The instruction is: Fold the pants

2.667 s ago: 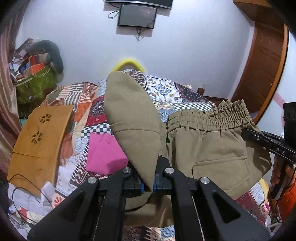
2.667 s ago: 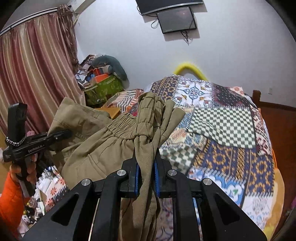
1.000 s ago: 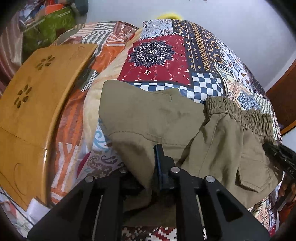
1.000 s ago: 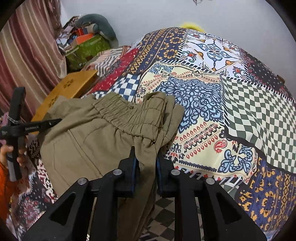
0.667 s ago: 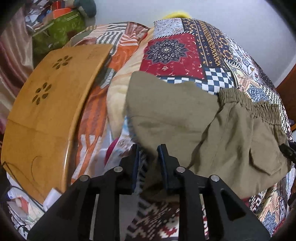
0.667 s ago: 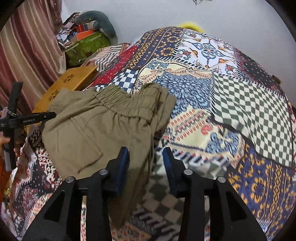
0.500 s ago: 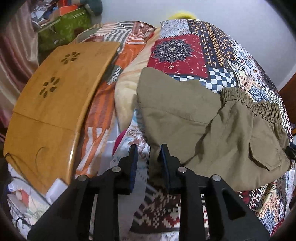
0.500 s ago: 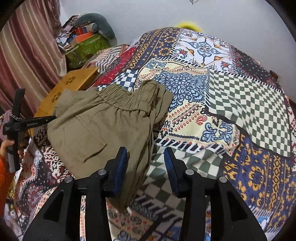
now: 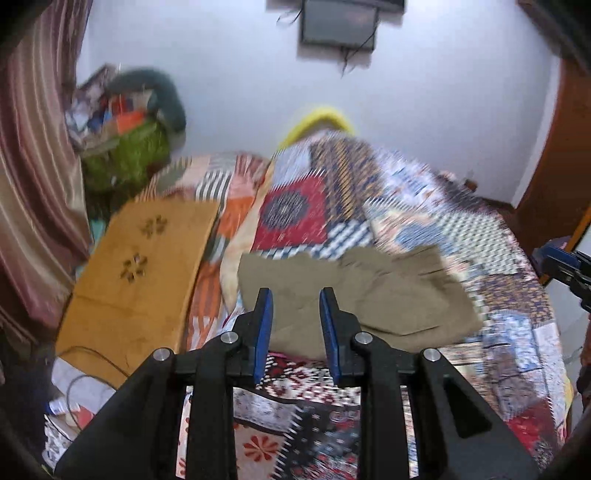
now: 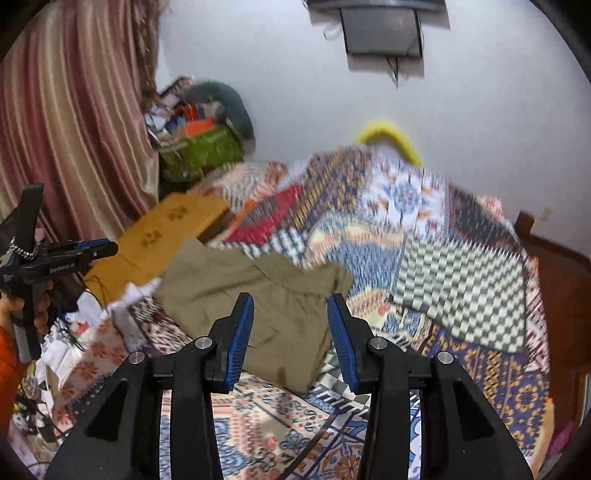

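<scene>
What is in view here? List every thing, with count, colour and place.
pants: one, olive, folded, lying on the quilt.
quilt: one, multicoloured patchwork, covering the bed.
wooden board: one, tan with flower cut-outs, left of the quilt.
screen: one, dark, on the white wall.
curtain: one, pink striped, far left.
clutter pile: one, mixed colours with a green bag, in the corner.
left gripper: black with blue fingers, open, empty.
right gripper: the same, open, empty.

pants point(image 9: 369, 295) lying folded on the bed quilt point(image 9: 461, 229) near its front-left edge, wooden board point(image 9: 140, 266) sitting just left of them, bag pile point(image 9: 125, 147) sitting behind the board against the wall, screen point(image 9: 338, 24) hanging on the wall above the bed's far end.
</scene>
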A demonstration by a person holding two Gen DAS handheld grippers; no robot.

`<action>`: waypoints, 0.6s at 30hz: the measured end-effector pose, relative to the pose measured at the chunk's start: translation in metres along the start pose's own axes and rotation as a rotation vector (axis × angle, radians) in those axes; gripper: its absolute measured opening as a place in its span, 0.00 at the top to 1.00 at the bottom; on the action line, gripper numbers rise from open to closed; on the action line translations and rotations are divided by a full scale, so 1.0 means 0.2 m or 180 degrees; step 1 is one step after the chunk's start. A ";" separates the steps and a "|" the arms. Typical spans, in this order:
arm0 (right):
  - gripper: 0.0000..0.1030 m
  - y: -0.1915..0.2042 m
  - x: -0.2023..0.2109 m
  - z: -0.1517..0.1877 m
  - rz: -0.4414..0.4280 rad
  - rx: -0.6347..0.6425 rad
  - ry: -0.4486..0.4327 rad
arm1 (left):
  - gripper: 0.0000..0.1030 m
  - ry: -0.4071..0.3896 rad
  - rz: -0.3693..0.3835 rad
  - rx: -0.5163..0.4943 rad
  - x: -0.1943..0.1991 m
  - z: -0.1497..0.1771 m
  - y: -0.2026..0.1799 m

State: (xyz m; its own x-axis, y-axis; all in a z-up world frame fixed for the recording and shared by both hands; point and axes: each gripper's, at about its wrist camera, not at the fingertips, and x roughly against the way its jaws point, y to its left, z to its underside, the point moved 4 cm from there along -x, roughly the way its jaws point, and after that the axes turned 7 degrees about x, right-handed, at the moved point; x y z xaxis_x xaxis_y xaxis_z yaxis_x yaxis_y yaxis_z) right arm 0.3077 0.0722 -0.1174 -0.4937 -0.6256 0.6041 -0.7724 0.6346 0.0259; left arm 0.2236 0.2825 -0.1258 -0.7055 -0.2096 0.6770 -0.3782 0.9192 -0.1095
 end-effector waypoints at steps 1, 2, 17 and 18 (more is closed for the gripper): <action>0.63 0.02 0.06 -0.02 0.0002 0.0038 -0.0078 | 0.75 -0.0089 0.0020 -0.0037 0.08 -0.01 -0.03; 0.63 0.05 0.11 -0.04 0.0003 0.0074 -0.0146 | 0.75 -0.0190 0.0042 -0.0076 0.16 -0.01 -0.07; 0.63 0.43 0.82 -0.08 -0.0036 0.0421 -0.1189 | 0.74 -0.1256 0.0308 -0.0246 1.10 0.14 -0.44; 0.63 0.45 0.84 -0.08 -0.0029 0.0422 -0.1237 | 0.74 -0.1333 0.0273 -0.0253 1.14 0.16 -0.45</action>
State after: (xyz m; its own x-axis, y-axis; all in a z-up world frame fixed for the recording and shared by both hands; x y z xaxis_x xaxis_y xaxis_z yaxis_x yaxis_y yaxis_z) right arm 0.1618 0.0303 -0.0009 -0.5812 -0.7718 0.2578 -0.8097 0.5802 -0.0882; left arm 0.0781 0.1409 0.0145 -0.9208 -0.2335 0.3125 -0.2720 0.9585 -0.0850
